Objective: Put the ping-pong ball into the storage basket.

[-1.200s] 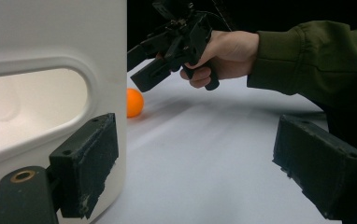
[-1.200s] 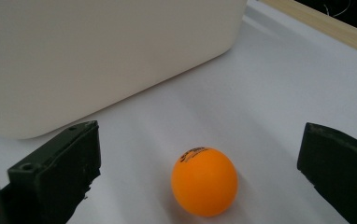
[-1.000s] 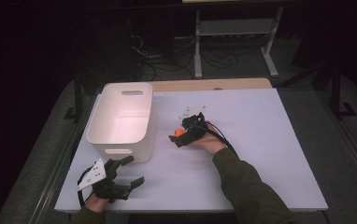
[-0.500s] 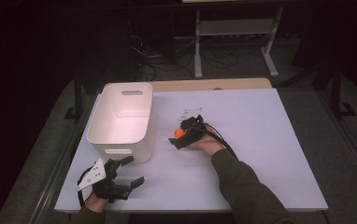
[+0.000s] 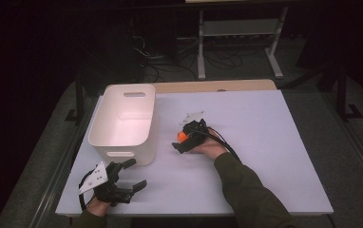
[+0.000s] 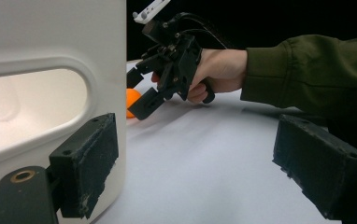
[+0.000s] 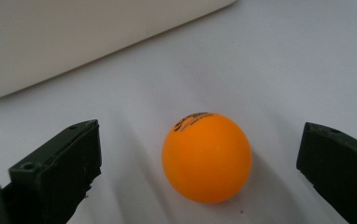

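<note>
Ball (image 7: 207, 157) — small, orange, printed on top — sits on the white table (image 5: 274, 142) just right of the white bin (image 5: 122, 121), near its lower corner. It lies straight ahead of the right gripper (image 5: 183, 141), centred between jaws spread wide with a gap on either side, so closing should catch it. Nearer by far is that hand; the left gripper (image 5: 134, 175), also spread apart and holding nothing, rests below the bin.

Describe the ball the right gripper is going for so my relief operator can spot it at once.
Start at the white plastic bin on the left of the white table. Just to its right, the right gripper straddles the ball with open jaws. It is a small orange ping-pong ball with dark print, the table's one bright spot.
</note>
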`<state>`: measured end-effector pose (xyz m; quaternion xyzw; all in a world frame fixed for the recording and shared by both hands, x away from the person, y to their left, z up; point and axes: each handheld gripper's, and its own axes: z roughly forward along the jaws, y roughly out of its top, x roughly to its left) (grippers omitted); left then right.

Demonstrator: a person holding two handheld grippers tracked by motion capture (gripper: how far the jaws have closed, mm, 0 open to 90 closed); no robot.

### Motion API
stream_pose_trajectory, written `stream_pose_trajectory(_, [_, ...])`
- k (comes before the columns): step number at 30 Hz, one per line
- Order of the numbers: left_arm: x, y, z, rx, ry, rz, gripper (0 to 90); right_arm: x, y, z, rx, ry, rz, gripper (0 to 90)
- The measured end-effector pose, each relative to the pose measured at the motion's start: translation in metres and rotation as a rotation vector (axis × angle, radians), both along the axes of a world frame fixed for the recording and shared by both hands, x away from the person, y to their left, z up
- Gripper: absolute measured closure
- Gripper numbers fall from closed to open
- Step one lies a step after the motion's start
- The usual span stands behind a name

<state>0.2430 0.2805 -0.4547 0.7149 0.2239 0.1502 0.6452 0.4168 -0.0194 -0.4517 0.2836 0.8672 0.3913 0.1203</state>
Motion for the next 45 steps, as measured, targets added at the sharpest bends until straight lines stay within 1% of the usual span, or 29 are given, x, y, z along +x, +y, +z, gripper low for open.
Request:
stream_pose_trajectory(3, [0.0000,0.0000,0.0000,0.000,0.000,0.000,13.7,-0.0001,0.0013,-0.0027,-0.009,0.007,0.002,0.0])
stream_pose_trajectory(6, [0.0000,0.0000,0.0000,0.000,0.000,0.000,13.7,-0.0002,0.0020,-0.0039,-0.007,0.011,0.000,0.0])
stream_pose_trajectory(17, [0.0000,-0.0001,0.0000,0.000,0.000,0.000,13.7,-0.0007,0.0015,-0.0037,-0.004,0.010,-0.005,6.2])
stream_pose_trajectory(20, [0.0001,0.0000,0.0000,0.000,0.001,0.000,13.7,-0.0012,0.0011,-0.0041,-0.010,0.015,-0.005,8.6])
stream_pose_trajectory(24, [0.0002,0.0000,0.0000,0.001,0.001,-0.001,13.7,-0.0016,0.0002,-0.0042,-0.003,0.018,-0.006,12.9])
stream_pose_trajectory(28, [0.0002,0.0000,0.0000,0.002,0.001,0.000,13.7,-0.0017,0.0004,-0.0046,-0.010,0.021,-0.004,14.2])
stream_pose_trajectory(30, [0.0002,0.0000,0.0000,0.001,0.001,-0.001,13.7,-0.0018,0.0003,-0.0045,-0.008,0.027,-0.007,16.5])
stream_pose_trajectory(41, [0.0002,0.0000,0.0000,0.000,0.001,-0.001,13.7,-0.0023,0.0001,-0.0044,-0.015,0.022,-0.001,24.5])
stream_pose_trajectory(43, [0.0003,0.0000,0.0000,0.001,0.002,-0.001,13.7,-0.0021,-0.0001,-0.0043,-0.012,0.018,-0.003,27.8])
stream_pose_trajectory(45, [0.0002,0.0001,0.0000,0.000,0.002,0.000,13.7,-0.0021,-0.0001,-0.0042,-0.012,0.019,-0.004,28.7])
